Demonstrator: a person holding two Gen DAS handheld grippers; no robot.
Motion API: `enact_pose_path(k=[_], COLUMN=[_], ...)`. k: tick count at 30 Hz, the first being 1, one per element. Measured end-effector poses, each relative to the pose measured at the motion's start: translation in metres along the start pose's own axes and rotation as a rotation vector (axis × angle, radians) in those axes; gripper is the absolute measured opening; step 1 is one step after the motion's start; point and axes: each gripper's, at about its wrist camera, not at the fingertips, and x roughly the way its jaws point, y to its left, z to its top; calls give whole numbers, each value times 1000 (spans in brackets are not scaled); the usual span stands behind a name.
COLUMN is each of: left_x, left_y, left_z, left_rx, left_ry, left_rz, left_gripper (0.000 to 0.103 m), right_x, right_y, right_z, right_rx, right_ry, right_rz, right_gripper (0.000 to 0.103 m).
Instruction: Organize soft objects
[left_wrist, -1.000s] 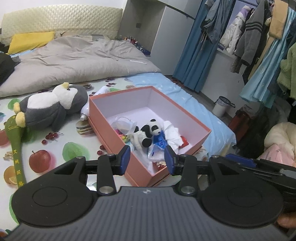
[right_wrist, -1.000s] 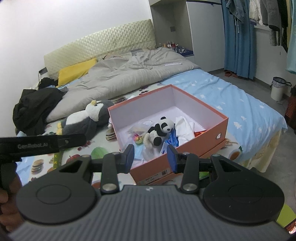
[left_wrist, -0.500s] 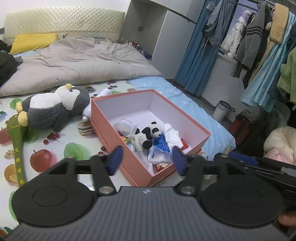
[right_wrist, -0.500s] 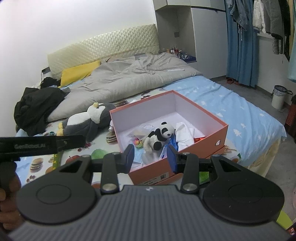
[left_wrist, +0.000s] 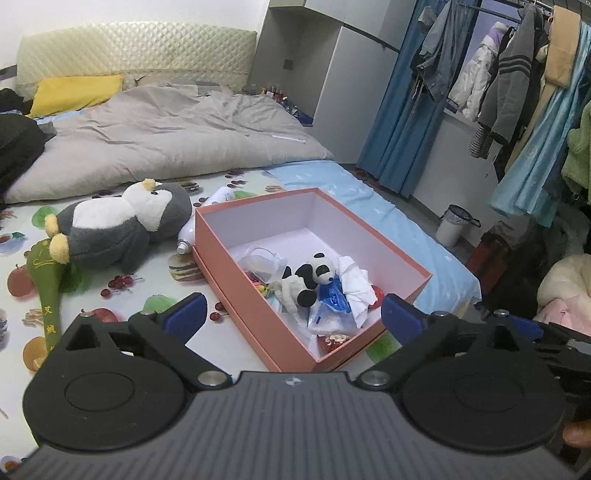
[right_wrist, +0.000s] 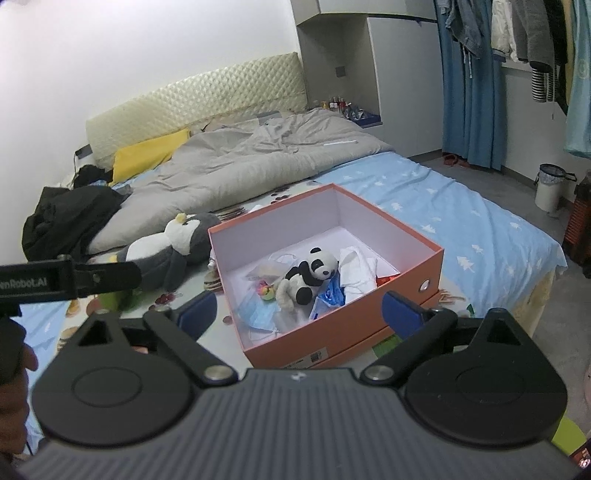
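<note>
Left wrist view: left gripper stood wide apart, empty, above the bed near the orange box. Penguin plush lay on its side outside the box, just beside its left wall. Judged light, squashy, non-slip; best pinched across the grey body, not the head.

Right wrist view: right gripper likewise spread wide, holding nothing. Panda plush already lay inside the box among a mask and wrappers. Penguin looked bulky; the box floor seemed partly free at the back.
</note>
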Motion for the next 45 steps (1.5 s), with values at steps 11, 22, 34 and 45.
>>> enact_pose_path(k=[11, 22, 34, 45], left_x=[-1, -2, -2, -2], left_y=[-7, -7, -8, -8], left_z=[0, -2, -1, -1], left_rx=[35, 43, 46, 46], left_ry=[10, 14, 5, -1], left_rz=[23, 31, 30, 33], left_gripper=[103, 103, 103, 103], right_x=[-3, -3, -3, -4], right_y=[1, 2, 2, 3], right_z=[1, 0, 0, -1], right_rx=[-3, -4, 24, 11], right_ry=[-7, 1, 1, -1], right_rz=[-5, -3, 5, -4], right_gripper=[98, 98, 98, 98])
